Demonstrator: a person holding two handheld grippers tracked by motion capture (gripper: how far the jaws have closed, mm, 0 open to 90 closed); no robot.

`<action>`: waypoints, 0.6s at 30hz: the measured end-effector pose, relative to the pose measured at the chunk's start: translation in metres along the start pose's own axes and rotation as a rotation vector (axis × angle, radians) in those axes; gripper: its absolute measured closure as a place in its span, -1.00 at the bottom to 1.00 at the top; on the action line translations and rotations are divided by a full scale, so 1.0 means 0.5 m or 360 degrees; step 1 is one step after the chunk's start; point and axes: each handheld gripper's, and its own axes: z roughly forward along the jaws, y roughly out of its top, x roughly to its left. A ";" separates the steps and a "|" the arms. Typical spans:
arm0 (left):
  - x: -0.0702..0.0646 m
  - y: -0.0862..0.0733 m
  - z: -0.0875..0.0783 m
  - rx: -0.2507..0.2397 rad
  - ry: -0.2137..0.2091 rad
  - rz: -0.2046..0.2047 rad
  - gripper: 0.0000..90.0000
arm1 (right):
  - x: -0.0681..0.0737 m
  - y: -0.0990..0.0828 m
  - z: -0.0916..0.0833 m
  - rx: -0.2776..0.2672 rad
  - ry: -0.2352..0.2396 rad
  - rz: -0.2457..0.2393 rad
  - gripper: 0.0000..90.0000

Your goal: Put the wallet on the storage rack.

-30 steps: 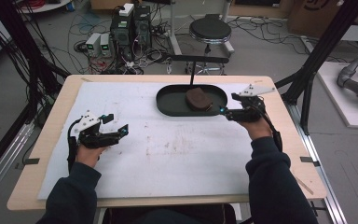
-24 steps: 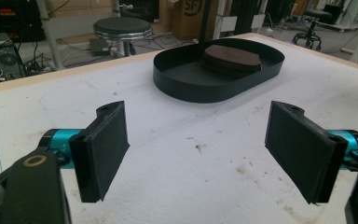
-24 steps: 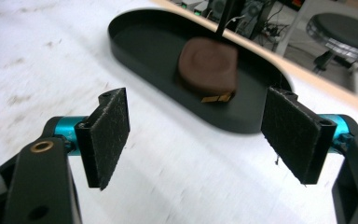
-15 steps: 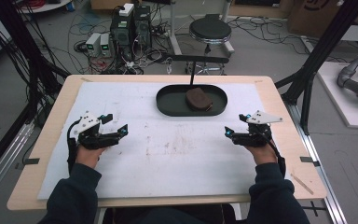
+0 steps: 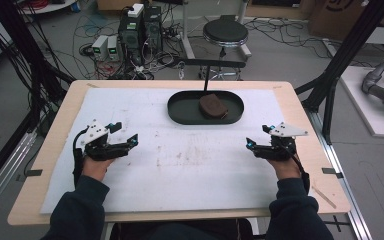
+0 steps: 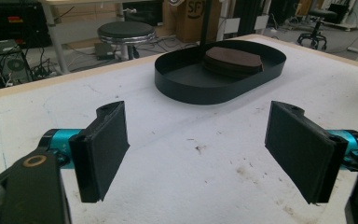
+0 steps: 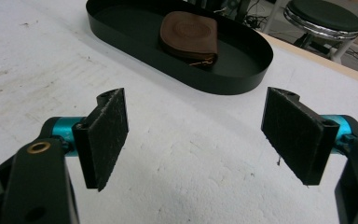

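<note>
Brown pouch (image 5: 213, 106) lying in black tray (image 5: 180, 111); left tongs (image 5: 132, 140), right tongs (image 5: 250, 145) released, empty, near tray.

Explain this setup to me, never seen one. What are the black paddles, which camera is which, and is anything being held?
No robot here: a person sits at the table and holds a hand-operated two-jaw gripper in each hand. The high view looks down from above the person; the left gripper is at its left, the right gripper at its right. The other two pictures come from cameras riding on each gripper, looking along its black jaws, so the paddles are the left gripper and right gripper pads. Both stand wide open with nothing between them. A white sheet covers the table. On it, farther away, sits a black oval tray with a brown leather pouch lying inside.
</note>
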 end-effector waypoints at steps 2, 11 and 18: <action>0.000 0.000 0.001 -0.0001 0.0003 -0.0007 -0.53 | 0.000 0.000 0.000 -0.0001 0.0000 0.0000 -0.48; 0.004 -0.002 0.000 0.0005 0.0008 -0.0011 -0.53 | -0.007 -0.003 0.003 0.0000 -0.0005 0.0018 -0.48; -0.001 0.001 -0.001 -0.0001 0.0014 0.0011 -0.53 | 0.002 -0.003 -0.002 0.0014 -0.0005 -0.0020 -0.48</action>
